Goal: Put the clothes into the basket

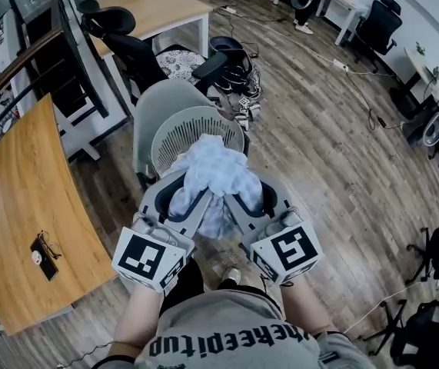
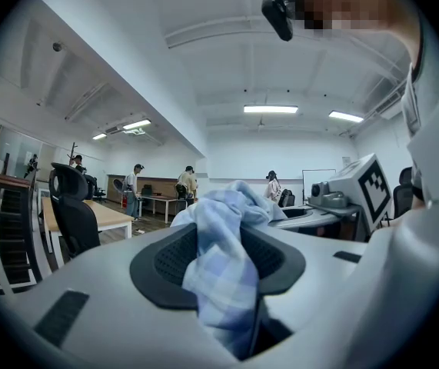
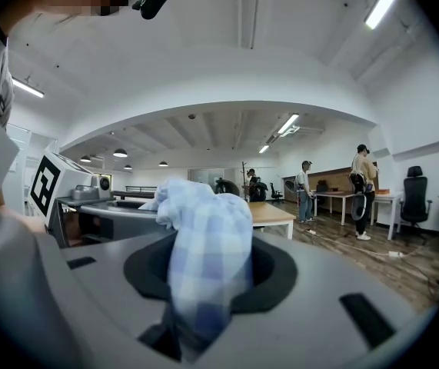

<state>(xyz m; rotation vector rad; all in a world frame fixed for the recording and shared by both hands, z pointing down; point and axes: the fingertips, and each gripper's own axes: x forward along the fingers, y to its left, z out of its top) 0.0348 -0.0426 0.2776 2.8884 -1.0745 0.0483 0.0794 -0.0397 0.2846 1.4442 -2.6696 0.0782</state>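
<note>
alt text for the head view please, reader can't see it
Seen from above, the left gripper and right gripper both clamp one bunched light blue checked cloth. A white slatted basket stands just beyond it, with a wooden desk at left.

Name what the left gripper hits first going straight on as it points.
Past the checked cloth that the left gripper grips, probably nothing near: the grey mesh chair seems lower, and its own view shows open room ahead.
</note>
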